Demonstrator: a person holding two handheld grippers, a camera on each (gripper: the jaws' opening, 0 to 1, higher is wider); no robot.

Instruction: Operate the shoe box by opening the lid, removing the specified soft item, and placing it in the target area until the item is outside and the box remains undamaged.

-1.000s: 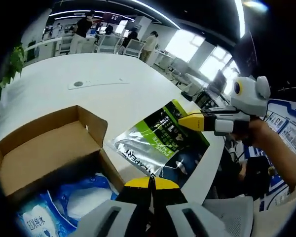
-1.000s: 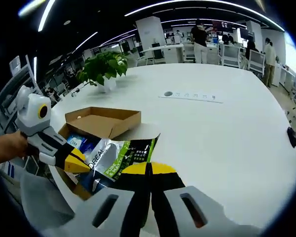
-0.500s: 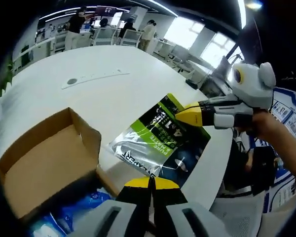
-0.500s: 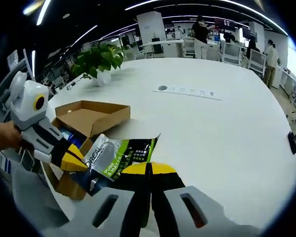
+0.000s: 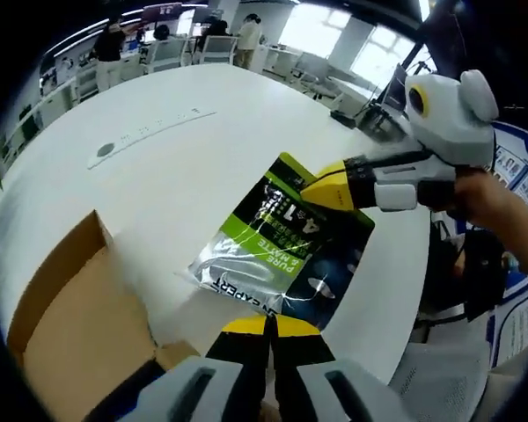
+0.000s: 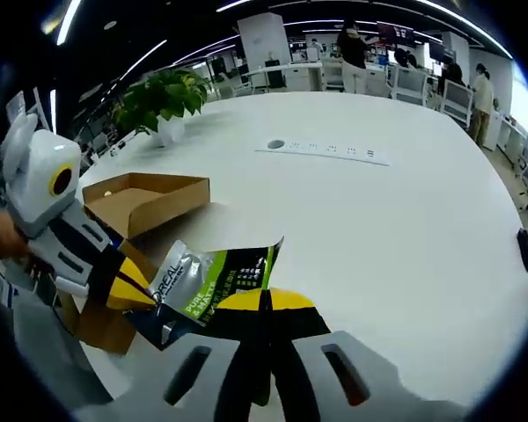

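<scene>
Lifted well clear of the shoe box point(image 6: 145, 195) over the past second, the green-and-silver pouch point(image 5: 279, 249) now lies flat on the white worktop point(image 5: 172, 167), both claws clamped on it from opposite ends. At the bottom of the left gripper view, the left claw point(image 5: 266, 327) has its yellow-tipped jaws pressed together on the pouch's near dark edge, with the pouch stretching straight ahead of it. Across the pouch, the right claw point(image 5: 327, 188) reaches in from the right and pinches the far green corner, a person's hand point(image 5: 497, 204) behind it. The right gripper view shows the same grip from the other end: the right claw point(image 6: 266, 301) is closed on the pouch's edge, and the left claw point(image 6: 132, 287) bites the silver end from the left. Left of and beyond that claw stands the open cardboard box, its brown flaps up, near the pouch but apart from it. Farther ahead on the worktop sit a white power strip point(image 6: 324, 150) and a potted plant point(image 6: 162, 104). People point(image 6: 356, 54) stand among desks in the background.
</scene>
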